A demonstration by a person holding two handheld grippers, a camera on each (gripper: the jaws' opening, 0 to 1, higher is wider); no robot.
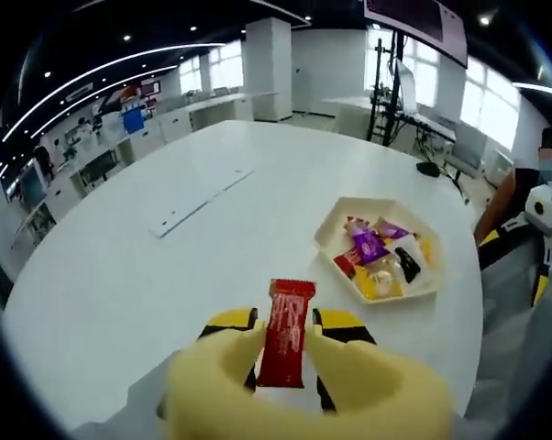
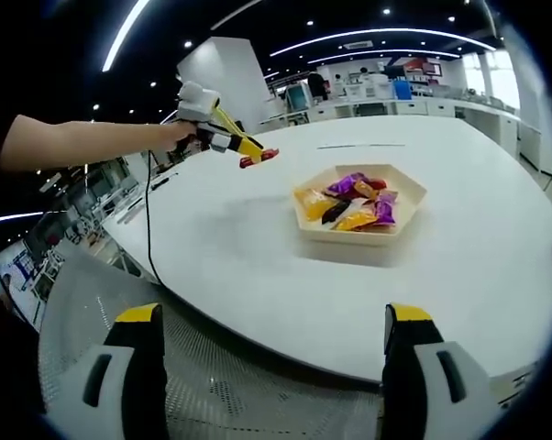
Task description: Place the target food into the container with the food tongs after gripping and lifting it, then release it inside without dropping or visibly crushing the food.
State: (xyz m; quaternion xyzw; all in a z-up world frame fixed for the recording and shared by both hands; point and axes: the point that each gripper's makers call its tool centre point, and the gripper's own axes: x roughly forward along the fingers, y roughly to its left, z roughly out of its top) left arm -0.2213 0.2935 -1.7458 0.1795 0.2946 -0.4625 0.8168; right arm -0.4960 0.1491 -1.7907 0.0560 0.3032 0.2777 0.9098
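Above the round white table [image 1: 148, 275], the left gripper [image 1: 282, 341] clamps a red rectangular snack packet [image 1: 285, 332] on an outstretched arm [image 2: 83, 142], well apart from the cream hexagonal tray [image 1: 336, 225] of wrapped snacks. Off the table's edge, the right gripper [image 2: 271, 353] hangs level with jaws spread wide, holding nothing.

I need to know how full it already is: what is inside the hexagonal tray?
The hexagonal tray holds a loose pile of wrapped snacks: purple, yellow, red and black packets. Whatever lies under the pile is covered.

Round white table [image 1: 120, 275]; behind it, perhaps workbenches [image 1: 166, 124].
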